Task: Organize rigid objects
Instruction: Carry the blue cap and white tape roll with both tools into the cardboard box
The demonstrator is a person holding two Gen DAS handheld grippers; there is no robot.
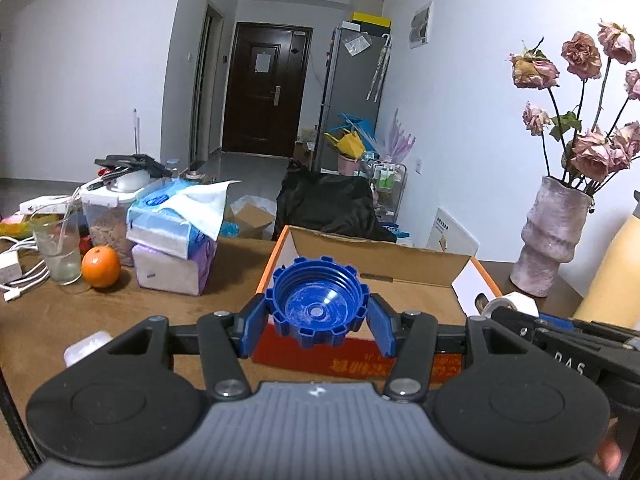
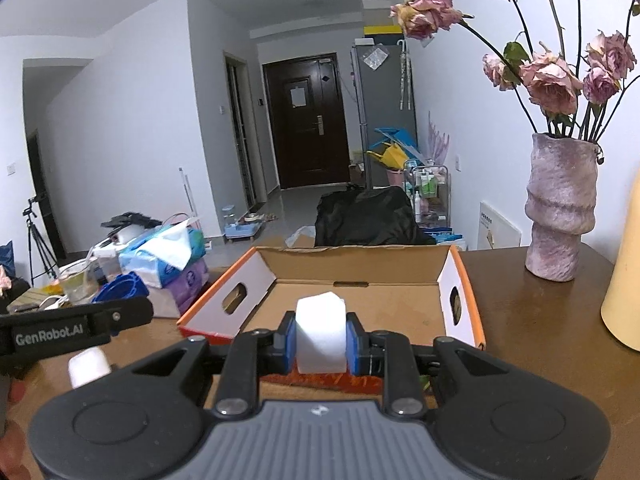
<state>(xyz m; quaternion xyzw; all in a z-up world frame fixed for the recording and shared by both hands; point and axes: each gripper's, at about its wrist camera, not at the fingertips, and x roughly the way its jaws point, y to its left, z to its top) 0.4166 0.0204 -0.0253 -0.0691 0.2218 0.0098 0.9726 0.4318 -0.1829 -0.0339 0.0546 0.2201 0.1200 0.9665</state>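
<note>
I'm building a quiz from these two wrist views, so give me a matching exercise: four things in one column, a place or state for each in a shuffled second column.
Things:
1. blue cap
2. white block
3. orange
4. vase

Places or states:
A. holds dried pink roses
B. clamped in the right gripper
C. on the table beside a drinking glass
D. clamped in the left gripper

Pairs: 1-D, 2-B, 3-C, 4-A

One box (image 2: 360, 300), one blue cap (image 1: 319, 308), two white blocks (image 2: 320, 334) (image 2: 89, 366), two grippers (image 1: 319, 326) (image 2: 321, 344), one vase (image 2: 560, 208) of roses, one orange (image 1: 101, 267), one glass (image 1: 58, 246), two tissue packs (image 1: 168, 220) (image 1: 172, 270), one yellow bottle (image 1: 612, 272).
</note>
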